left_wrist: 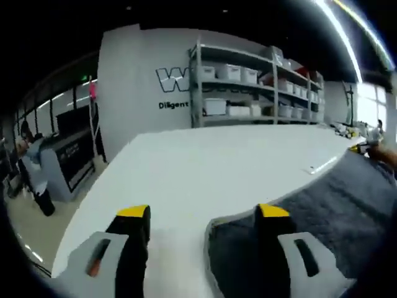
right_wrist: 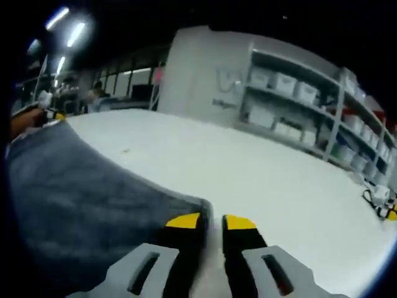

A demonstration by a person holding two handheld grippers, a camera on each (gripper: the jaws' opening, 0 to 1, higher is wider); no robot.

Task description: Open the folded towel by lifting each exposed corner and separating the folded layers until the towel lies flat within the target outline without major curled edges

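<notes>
Left gripper view: left hand-held gripper point(left_wrist: 203, 214) wide open, empty; fuzzy grey towel point(left_wrist: 335, 205) on smooth white table point(left_wrist: 205, 161).

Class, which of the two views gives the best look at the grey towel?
The right gripper view: the towel spreads broadly over the table, with its near corner by the right gripper. The left gripper view shows the towel partly behind one of the fingers.

Big white table point(left_wrist: 205, 167) in front. Behind it, gray metal shelves point(left_wrist: 260, 87) full of white boxes point(left_wrist: 229, 72) against a white wall point(left_wrist: 133, 81) with dark letters. Far off to one side, a dark counter point(left_wrist: 65, 152) with a person point(left_wrist: 34, 164) standing by it.
</notes>
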